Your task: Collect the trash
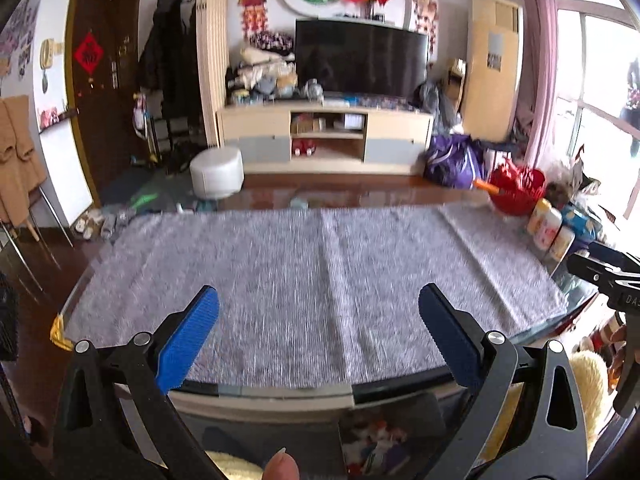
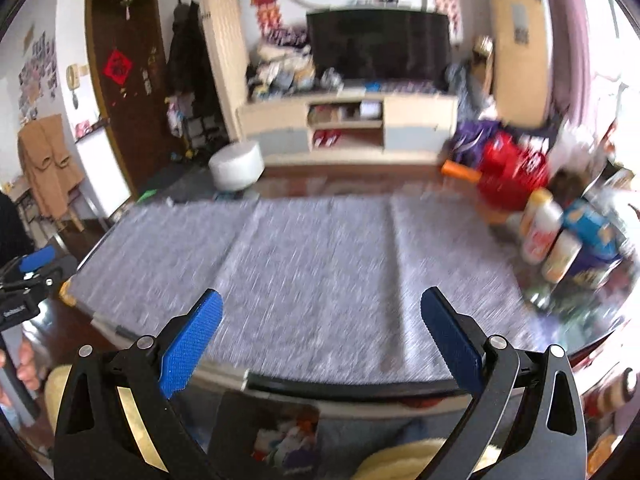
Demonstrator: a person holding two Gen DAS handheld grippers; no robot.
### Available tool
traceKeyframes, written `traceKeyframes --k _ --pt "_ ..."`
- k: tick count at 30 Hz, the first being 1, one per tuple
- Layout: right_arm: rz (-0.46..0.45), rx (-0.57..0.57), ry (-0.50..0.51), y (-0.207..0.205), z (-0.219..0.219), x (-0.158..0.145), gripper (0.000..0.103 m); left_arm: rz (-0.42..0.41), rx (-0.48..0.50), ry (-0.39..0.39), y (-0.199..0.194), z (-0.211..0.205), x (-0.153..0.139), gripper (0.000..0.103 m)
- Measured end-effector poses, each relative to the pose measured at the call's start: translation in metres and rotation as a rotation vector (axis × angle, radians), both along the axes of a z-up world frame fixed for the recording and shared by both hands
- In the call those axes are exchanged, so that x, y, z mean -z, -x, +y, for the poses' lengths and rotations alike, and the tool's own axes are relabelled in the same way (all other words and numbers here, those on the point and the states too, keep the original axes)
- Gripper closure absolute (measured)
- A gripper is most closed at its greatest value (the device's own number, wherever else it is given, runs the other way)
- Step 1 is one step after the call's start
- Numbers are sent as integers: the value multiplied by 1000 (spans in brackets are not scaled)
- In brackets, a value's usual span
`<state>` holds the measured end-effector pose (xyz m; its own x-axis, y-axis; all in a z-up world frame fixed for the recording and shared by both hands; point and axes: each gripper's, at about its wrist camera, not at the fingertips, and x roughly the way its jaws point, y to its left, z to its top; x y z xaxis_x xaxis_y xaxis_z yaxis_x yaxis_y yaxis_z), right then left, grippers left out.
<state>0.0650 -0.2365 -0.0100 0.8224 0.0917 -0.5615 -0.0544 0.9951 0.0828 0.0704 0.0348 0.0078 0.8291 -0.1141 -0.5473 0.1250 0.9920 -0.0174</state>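
Observation:
A grey cloth (image 1: pixel 320 280) (image 2: pixel 312 280) covers the glass table in front of me, and I see no loose trash lying on it. My left gripper (image 1: pixel 319 312) hangs open over the table's near edge with nothing between its blue pads (image 1: pixel 188 344). My right gripper (image 2: pixel 322 314) is open too, held over the near edge, empty between its blue pads (image 2: pixel 192 344). The right gripper's black frame (image 1: pixel 608 276) shows at the right edge of the left wrist view. The left gripper's tip (image 2: pixel 36 260) shows at the left edge of the right wrist view. The right wrist view is blurred.
A red basket (image 1: pixel 516 190) (image 2: pixel 512 176), several bottles (image 1: pixel 548 228) (image 2: pixel 544 228) and blue packets (image 2: pixel 592 224) crowd the table's far right corner. Beyond the table stand a white stool (image 1: pixel 216 174), a TV cabinet (image 1: pixel 324 140) and a purple bag (image 1: pixel 452 160). A fingertip (image 1: pixel 282 466) shows at the bottom.

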Motion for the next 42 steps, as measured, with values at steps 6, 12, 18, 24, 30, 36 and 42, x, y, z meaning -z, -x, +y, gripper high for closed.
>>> traceKeyframes --k 6,12,18,24,30,36,42 --pt "-89 76 18 12 -11 -24 3 -58 -22 8 4 3 -17 8" --pt "-125 122 21 17 -17 -33 3 -97 -35 9 8 5 -30 8" --pt "-142 171 18 21 -26 -36 3 -112 -42 14 7 6 -36 8" --pt "-139 175 14 22 -25 -35 3 -106 -42 11 7 3 -35 8" --pt "-139 175 12 21 -24 -35 3 -99 -41 15 4 4 -35 8" --pt "-142 181 10 22 -21 -34 3 -91 -45 22 3 5 -33 8" --pt "-142 180 10 21 -21 -34 3 -92 -44 24 3 4 -33 8"
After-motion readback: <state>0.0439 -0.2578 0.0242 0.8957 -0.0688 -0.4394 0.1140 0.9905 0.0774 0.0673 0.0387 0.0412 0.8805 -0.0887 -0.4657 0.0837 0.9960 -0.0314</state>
